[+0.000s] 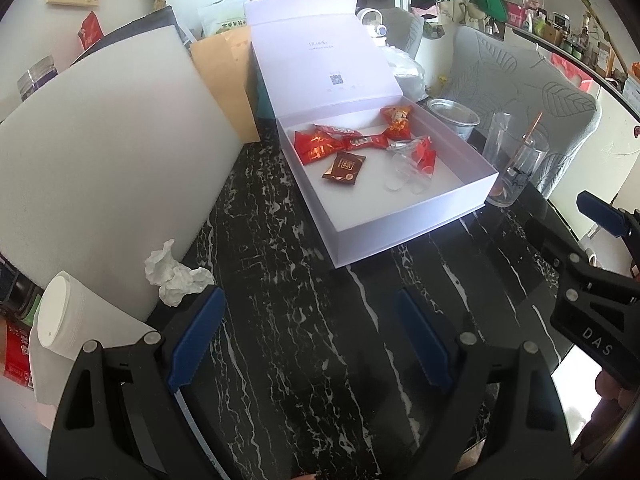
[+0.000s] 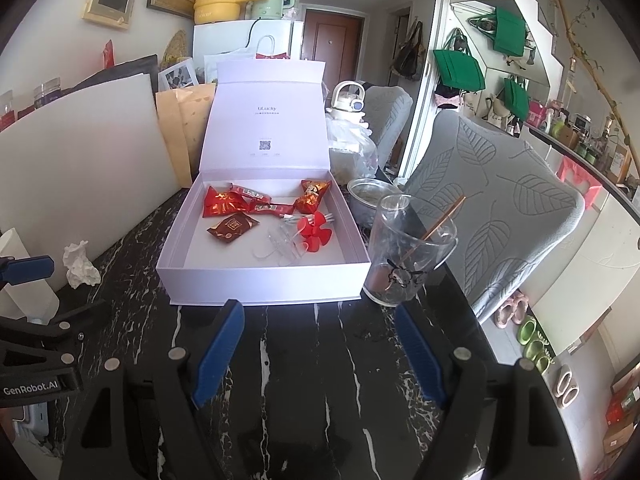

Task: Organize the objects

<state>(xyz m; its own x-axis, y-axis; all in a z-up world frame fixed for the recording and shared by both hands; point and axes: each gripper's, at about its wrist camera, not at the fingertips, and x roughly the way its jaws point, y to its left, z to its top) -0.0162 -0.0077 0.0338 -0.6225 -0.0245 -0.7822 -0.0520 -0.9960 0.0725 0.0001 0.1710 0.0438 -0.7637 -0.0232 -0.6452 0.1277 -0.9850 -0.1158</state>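
Black marble-patterned tabletop with white veins [image 2: 320, 360], seen from both wrist cameras. The left gripper with black arms and blue finger pads [image 1: 308, 336] hangs low over bare table, its fingers spread wide with nothing between them. The right gripper of the same build [image 2: 320, 348] hovers likewise, jaws wide apart and empty, its tips just short of the front wall of the white rectangular gift box with a hinged lid standing upright [image 2: 260, 284].

Inside the box lie several red foil snack packets [image 2: 222, 204] toward the back, a dark brown square packet with a gold seal [image 2: 233, 229] nearer the front left, a red plastic piece with rounded petals [image 2: 316, 236], and clear plastic bits [image 2: 280, 248] beside it (exact shape unclear).

Just right of the box stands a tall clear glass tumbler [image 2: 408, 256] holding a thin wooden stick [image 2: 440, 220]. A crumpled white tissue [image 1: 176, 276] lies left of the box, near a large white foam board [image 1: 108, 160] leaning upright.
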